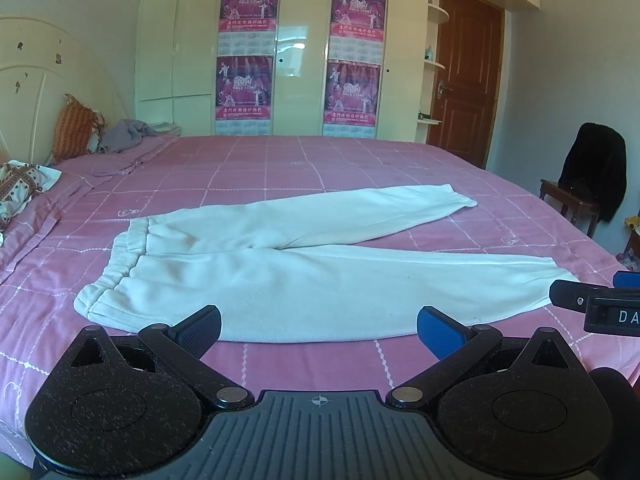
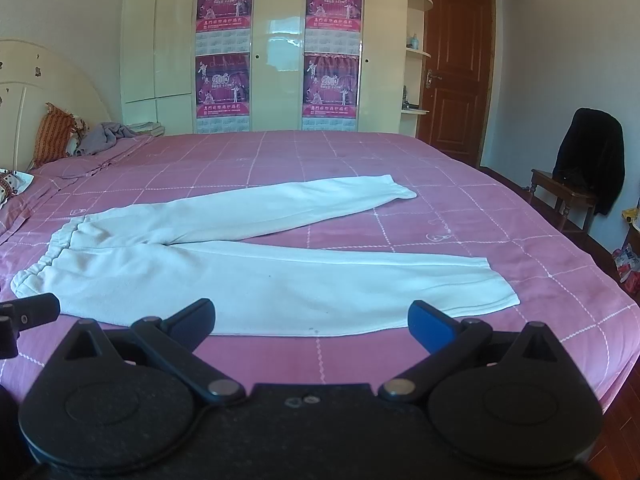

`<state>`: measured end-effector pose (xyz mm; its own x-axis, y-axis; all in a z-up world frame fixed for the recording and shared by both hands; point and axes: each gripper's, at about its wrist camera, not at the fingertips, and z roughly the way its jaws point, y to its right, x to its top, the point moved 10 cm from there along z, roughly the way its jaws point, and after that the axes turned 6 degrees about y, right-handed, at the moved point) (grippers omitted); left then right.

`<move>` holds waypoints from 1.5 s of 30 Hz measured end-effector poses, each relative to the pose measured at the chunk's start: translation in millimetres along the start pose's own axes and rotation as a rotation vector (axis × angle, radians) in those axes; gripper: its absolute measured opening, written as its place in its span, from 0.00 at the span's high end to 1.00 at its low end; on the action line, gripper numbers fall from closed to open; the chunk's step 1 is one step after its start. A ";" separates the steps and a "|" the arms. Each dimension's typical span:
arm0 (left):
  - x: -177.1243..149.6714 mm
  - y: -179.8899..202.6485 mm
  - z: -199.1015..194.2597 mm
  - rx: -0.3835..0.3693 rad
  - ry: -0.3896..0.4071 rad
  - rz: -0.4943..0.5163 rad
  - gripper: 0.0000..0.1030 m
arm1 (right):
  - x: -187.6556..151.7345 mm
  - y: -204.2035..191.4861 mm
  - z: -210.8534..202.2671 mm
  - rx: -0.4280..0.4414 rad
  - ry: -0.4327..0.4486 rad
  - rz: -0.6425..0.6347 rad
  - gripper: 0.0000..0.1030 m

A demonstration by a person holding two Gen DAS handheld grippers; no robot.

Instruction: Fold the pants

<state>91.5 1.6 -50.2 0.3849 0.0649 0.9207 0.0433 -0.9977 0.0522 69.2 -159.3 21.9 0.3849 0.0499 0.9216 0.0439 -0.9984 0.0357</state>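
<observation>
White pants (image 1: 304,276) lie flat on the pink checked bedspread (image 1: 280,164), waistband to the left, both legs spread out to the right in a V. My left gripper (image 1: 319,330) hovers open just in front of the near leg's lower edge, nothing between its fingers. The right gripper's tip (image 1: 592,302) pokes in at the right edge of the left wrist view. In the right wrist view the same pants (image 2: 256,276) spread across the bed, and my right gripper (image 2: 311,322) is open in front of the near leg, holding nothing. The left gripper's tip (image 2: 30,312) shows at that view's left edge.
Pillows (image 1: 76,128) and a grey crumpled garment (image 1: 124,134) sit by the headboard at far left. A wardrobe with posters (image 1: 300,56) stands behind the bed. A wooden chair with a black coat (image 1: 592,180) is at right, near a brown door (image 1: 464,76).
</observation>
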 end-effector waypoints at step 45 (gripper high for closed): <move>-4.2 -2.8 11.0 0.020 -0.036 0.020 0.00 | -6.8 -12.6 2.1 0.048 -0.003 -0.024 0.00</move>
<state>99.9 4.3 -58.4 0.4186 0.0458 0.9070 0.0536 -0.9982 0.0257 68.0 -147.1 14.4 0.3864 0.0740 0.9193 0.0975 -0.9945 0.0391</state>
